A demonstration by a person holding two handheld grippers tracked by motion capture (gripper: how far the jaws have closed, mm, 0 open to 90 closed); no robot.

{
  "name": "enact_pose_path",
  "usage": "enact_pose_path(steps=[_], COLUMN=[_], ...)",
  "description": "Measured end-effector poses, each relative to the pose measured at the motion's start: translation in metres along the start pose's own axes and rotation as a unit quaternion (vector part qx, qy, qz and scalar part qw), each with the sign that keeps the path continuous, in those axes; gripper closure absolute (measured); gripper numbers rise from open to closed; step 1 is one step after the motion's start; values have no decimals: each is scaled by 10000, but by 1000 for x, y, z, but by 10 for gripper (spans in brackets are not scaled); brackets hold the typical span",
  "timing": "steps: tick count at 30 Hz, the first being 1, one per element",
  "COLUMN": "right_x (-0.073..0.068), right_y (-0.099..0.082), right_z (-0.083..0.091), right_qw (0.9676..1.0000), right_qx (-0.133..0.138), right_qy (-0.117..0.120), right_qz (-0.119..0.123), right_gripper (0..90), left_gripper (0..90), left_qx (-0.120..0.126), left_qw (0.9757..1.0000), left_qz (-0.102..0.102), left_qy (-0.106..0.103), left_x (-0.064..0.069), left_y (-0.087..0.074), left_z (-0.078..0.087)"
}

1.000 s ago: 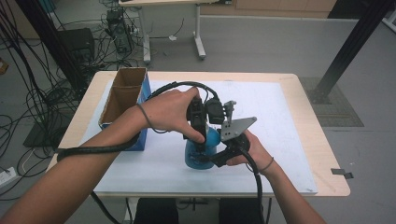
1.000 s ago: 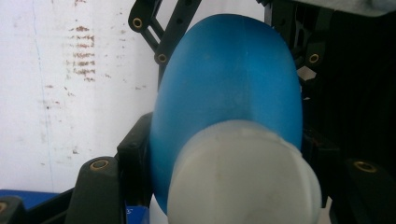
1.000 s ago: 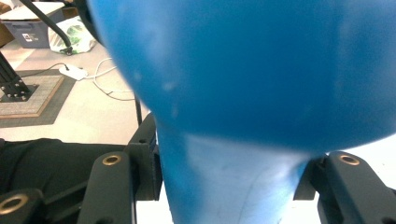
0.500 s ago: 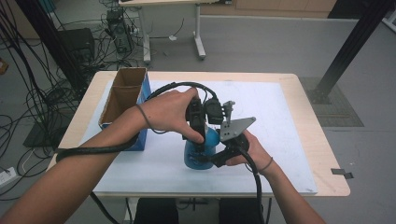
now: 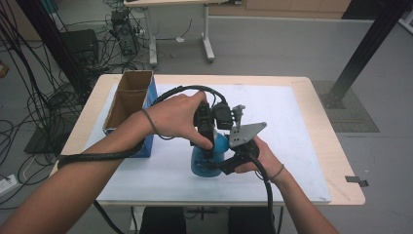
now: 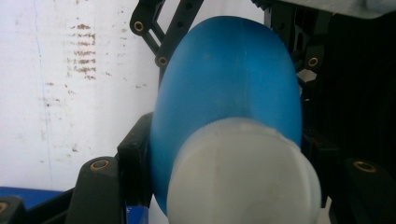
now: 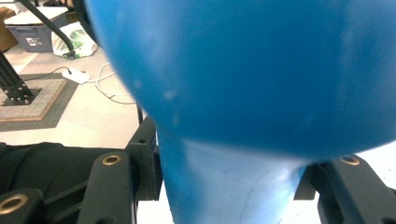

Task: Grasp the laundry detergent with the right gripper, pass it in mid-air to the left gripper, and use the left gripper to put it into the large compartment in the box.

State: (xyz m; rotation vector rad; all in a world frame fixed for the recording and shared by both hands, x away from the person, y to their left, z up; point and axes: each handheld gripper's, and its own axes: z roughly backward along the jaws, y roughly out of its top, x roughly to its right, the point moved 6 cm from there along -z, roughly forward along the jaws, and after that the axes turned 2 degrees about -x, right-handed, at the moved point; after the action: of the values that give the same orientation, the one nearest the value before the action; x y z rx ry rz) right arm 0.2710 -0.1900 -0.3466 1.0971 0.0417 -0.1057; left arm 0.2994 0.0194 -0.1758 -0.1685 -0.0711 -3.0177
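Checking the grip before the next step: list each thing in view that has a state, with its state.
Blue bottle: upright on the table, white cap on.
Left gripper: jaws shut on the blue bottle from above, around the cap end.
Right gripper: jaws shut on the blue bottle from the side.
Cardboard box: open at the top; contents cannot be told.

Smooth blue plastic bottle with a matt white plastic cap.
The bottle's surface has a soft satin sheen. Each gripper's links are matt black plastic with small brass-coloured metal rivets. The table is pale wood, topped by a scuffed white sheet. The box is plain brown cardboard inside.
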Motion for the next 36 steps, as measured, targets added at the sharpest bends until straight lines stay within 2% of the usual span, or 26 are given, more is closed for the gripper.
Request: enact_pose_path(steps=[7,12,15,18,21,22,23,27,36], right_x=[-1,-2,-3,-4,-4,-5,-5,-6,-6], right_y=[-2,-6,-6,-8,-9,-12,-12,-18,-20], right_z=[1,1,0,-2,-2,-2,-2,1,5], right_qw=[10000,9996,9995,9994,9991,9987,9987,9980,9979], right_qx=[87,263,268,256,270,309,309,450,501], right_qy=[-18,-94,-167,-197,-201,-247,-247,-273,-298], right_qz=[-45,-12,4,-153,-259,-336,-336,-354,-296], right_gripper=[420,405,335,238,200,133,133,34,23], left_gripper=[371,372,372,373,373,373,373,373,373], left_qx=[15,46,54,67,72,64,64,66,47], left_qw=[10000,9999,9999,9999,9999,9999,9999,9999,9998], left_qz=[25,70,82,92,106,114,114,120,167], left_qy=[37,76,103,113,96,92,92,87,76], left_x=[2,1,1,1,1,1,1,1,0], left_y=[1,1,1,0,0,1,1,1,0], left_z=[2,6,7,7,7,7,7,7,9])
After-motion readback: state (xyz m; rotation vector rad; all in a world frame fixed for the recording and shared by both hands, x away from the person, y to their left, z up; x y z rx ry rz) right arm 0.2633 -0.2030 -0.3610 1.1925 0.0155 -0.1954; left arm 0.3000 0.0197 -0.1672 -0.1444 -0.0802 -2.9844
